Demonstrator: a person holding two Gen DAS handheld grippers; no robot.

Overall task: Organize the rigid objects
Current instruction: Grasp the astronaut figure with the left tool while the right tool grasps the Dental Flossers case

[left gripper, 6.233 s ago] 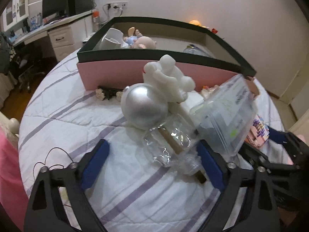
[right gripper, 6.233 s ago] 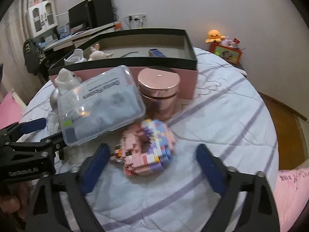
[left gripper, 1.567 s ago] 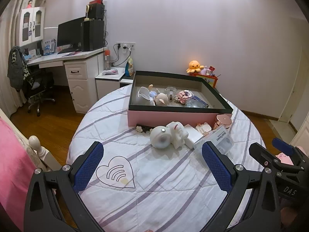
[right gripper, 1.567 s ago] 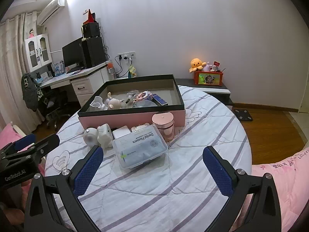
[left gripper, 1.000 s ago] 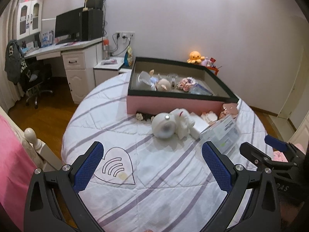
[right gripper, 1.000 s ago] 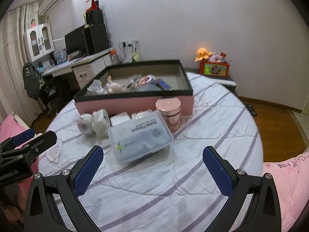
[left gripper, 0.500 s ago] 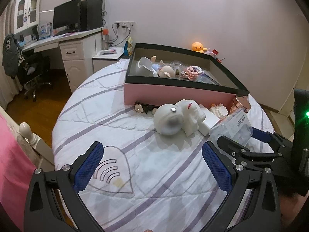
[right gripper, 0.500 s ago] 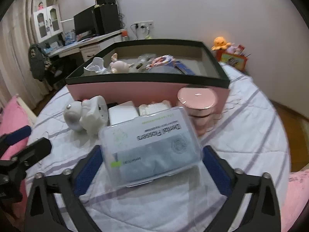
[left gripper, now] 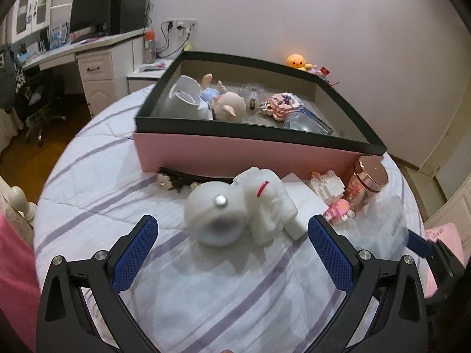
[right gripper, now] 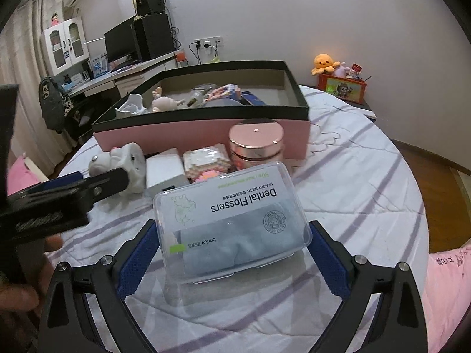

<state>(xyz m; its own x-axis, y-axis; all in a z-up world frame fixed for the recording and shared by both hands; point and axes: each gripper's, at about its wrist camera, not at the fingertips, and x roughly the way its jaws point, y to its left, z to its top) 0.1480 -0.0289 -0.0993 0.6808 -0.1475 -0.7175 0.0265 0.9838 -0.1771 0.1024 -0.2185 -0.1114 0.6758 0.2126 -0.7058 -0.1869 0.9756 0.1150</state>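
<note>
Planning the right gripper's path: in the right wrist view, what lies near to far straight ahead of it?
right gripper → Dental Flossers box → rose-gold lidded jar → pink storage box with black rim.

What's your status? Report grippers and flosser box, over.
Left gripper open, empty, over white toy. Right gripper just closing, flosser box between fingers, grip unconfirmed. Rose-gold jar stands between it and pink box.
</note>
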